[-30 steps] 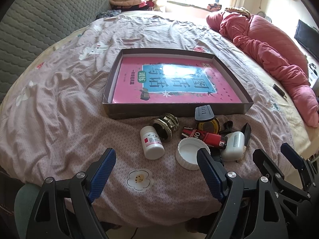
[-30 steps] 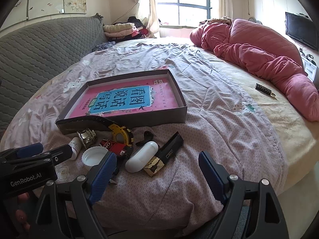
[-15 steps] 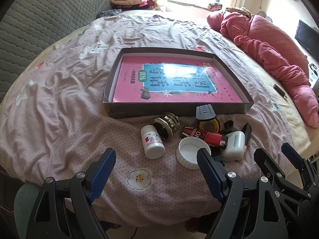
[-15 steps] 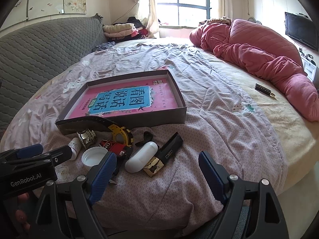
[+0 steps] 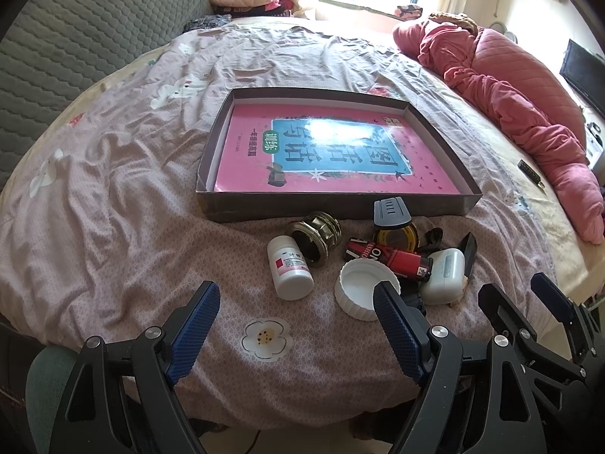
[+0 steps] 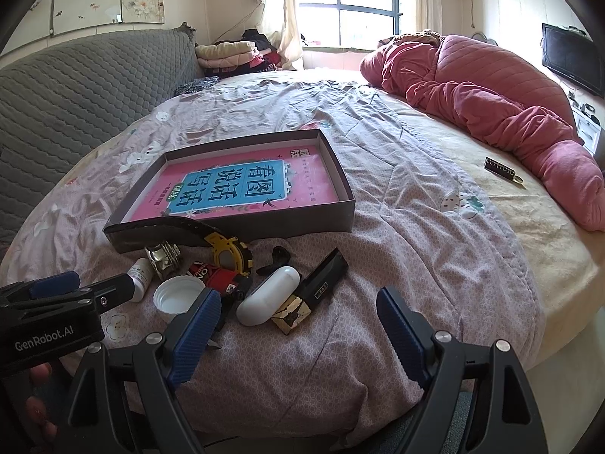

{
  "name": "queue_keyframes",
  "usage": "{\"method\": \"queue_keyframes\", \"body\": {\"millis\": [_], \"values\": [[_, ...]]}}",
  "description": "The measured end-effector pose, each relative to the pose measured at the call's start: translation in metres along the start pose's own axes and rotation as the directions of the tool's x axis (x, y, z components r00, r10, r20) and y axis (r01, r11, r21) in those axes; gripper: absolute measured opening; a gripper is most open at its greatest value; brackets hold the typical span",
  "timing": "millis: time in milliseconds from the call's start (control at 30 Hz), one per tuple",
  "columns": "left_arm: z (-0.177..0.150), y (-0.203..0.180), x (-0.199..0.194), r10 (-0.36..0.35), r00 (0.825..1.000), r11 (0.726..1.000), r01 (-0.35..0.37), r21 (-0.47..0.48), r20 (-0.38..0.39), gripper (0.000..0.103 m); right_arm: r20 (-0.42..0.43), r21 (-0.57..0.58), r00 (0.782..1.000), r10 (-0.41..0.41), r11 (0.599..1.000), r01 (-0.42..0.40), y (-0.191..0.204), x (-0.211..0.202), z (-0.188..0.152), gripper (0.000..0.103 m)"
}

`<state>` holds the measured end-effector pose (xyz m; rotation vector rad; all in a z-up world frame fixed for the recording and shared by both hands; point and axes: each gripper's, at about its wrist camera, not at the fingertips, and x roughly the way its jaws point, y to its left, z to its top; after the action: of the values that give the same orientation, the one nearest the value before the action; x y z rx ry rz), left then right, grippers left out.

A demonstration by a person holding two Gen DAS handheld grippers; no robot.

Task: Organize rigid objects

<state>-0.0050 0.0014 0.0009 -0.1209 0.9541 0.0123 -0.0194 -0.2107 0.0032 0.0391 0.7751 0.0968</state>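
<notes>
Before the box [image 5: 242, 210], clutter fronts the left gripper [image 5: 295, 316] and right gripper [image 6: 298, 321], both agape.

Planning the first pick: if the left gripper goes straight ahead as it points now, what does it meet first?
Likely the white pill bottle, lying between the open left gripper fingers' line; the white cap sits just right of it. Depth is uncertain.

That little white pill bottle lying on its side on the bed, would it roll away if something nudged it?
Probably only a little. The white pill bottle lies on its side, so its round body could roll, but the soft, wrinkled bedspread should slow it. It looks like small plastic, so likely light and stiff. Its smooth wall might slip between the fingers.
</notes>
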Motion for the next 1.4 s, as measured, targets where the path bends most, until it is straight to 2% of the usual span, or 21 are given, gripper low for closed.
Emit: {"method": "queue_keyframes", "body": {"millis": [200, 533, 900, 1133, 1400], "values": [[0.000, 0.004, 0.004, -0.004, 1.000, 1.000, 0.004, -0.017, -0.019, 0.084, -0.021, 0.003, 1.000, -0.006, 1.000, 0.006, 0.001, 0.006, -0.001, 0.084], [-0.002, 0.022, 0.016, -0.005, 0.998, 0.997, 0.000, -0.076, -0.056, 0.084, -0.128, 0.069, 0.992, 0.002, 0.998, 0.007, -0.012, 0.029, -0.007, 0.084], [0.002, 0.034, 0.033, -0.001, 0.995, 0.992, -0.011, -0.123, -0.100, 0.084, -0.245, 0.040, 0.968, -0.054, 0.997, 0.066, -0.009, 0.058, -0.015, 0.084], [0.012, 0.027, 0.048, 0.008, 0.992, 0.992, -0.023, -0.123, -0.123, 0.084, -0.251, 0.071, 0.967, -0.047, 0.995, 0.067, -0.016, 0.069, -0.011, 0.084], [0.019, 0.030, 0.063, 0.020, 0.990, 0.990, -0.039, -0.134, -0.143, 0.084, -0.215, 0.065, 0.975, -0.060, 0.995, 0.076, -0.011, 0.082, 0.002, 0.084]]}}
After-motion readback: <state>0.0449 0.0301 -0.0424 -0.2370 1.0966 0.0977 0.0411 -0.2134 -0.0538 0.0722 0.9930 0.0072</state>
